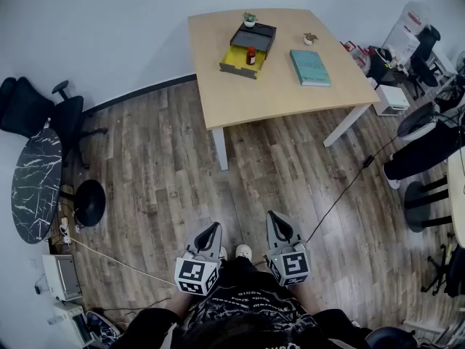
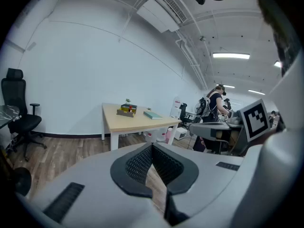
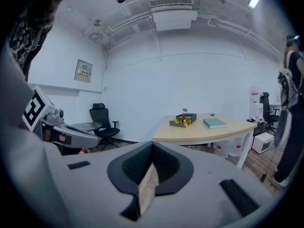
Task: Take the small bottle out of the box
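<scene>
Pointing slightly downward, side by side: left gripper (image 1: 210, 229), right gripper (image 1: 277, 221), both clenched empty.

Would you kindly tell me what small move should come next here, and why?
Probably step forward toward the table, since the small bottle stands in the box near its far side, well out of reach, while the left gripper and right gripper hang shut close to the person's body, over the wooden floor.
</scene>
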Available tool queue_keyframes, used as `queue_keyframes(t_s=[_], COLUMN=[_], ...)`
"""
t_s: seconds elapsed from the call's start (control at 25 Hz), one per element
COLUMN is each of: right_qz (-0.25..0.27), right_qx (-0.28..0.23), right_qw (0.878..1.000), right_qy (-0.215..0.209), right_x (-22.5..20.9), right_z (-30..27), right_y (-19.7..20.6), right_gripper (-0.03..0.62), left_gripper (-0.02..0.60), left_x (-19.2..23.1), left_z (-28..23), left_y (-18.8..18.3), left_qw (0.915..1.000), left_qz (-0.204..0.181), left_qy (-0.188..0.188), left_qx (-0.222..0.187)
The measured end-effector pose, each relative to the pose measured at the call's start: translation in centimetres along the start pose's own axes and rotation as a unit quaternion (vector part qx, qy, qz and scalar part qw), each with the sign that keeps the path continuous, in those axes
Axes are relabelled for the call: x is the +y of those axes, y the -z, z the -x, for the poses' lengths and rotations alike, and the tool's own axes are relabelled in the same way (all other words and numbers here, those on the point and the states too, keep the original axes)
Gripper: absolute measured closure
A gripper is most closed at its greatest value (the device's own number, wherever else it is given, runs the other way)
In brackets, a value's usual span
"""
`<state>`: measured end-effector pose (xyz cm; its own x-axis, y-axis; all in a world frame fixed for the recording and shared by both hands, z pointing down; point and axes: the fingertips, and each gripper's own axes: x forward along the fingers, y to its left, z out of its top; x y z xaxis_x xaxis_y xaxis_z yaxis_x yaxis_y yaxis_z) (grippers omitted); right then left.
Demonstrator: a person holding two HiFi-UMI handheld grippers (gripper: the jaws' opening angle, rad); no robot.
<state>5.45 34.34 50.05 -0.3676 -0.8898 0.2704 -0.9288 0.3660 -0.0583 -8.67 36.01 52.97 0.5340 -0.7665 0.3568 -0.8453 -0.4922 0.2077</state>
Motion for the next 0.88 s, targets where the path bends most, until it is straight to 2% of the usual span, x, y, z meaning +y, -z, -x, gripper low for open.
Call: queue_keyframes(t_s=[0.2, 0.44, 0.68, 0.76, 0.8, 0.84, 0.88], right_qz=[0.013, 0.012, -0.023, -0.033, -0.034, -0.033, -0.030], right_qx=[-0.008, -0.013, -0.026, -0.027, -0.026, -0.025, -0.022], right_qw=[1.000, 1.000, 0.999, 0.999, 0.999, 0.999, 0.999], right_qy=[-0.012, -0.009, 0.008, 0.004, 0.003, 0.002, 0.000], right_x=[3.0, 3.9, 3.6, 3.9, 4.0, 4.2, 4.3], right_z=[0.8, 1.6, 1.6, 1.4, 1.4, 1.3, 1.3], right_y=[-0.1, -0.1, -0.3, -0.3, -0.4, -0.4, -0.4], right_gripper=[0.592, 0.592, 0.588, 0.455, 0.448, 0.433, 0.350], left_gripper=[0.578, 0.578, 0.577, 0.570, 0.523, 0.435, 0.364], left_x=[0.6, 0.4, 0.4, 0.8, 0.8, 0.8, 0.8], left_z=[1.7, 3.0, 3.5, 3.6, 3.6, 3.5, 3.3], left_y=[-1.1, -0.7, -1.6, -1.9, -1.9, -1.9, -1.9], left_qw=[0.9998, 0.9998, 0.9989, 0.9986, 0.9985, 0.9983, 0.9979], left_qz=[-0.005, -0.002, 0.009, 0.010, 0.010, 0.011, 0.014], left_qy=[-0.002, -0.002, 0.023, 0.023, 0.029, 0.039, 0.050], left_qx=[-0.019, -0.020, -0.041, -0.046, -0.046, -0.043, -0.038])
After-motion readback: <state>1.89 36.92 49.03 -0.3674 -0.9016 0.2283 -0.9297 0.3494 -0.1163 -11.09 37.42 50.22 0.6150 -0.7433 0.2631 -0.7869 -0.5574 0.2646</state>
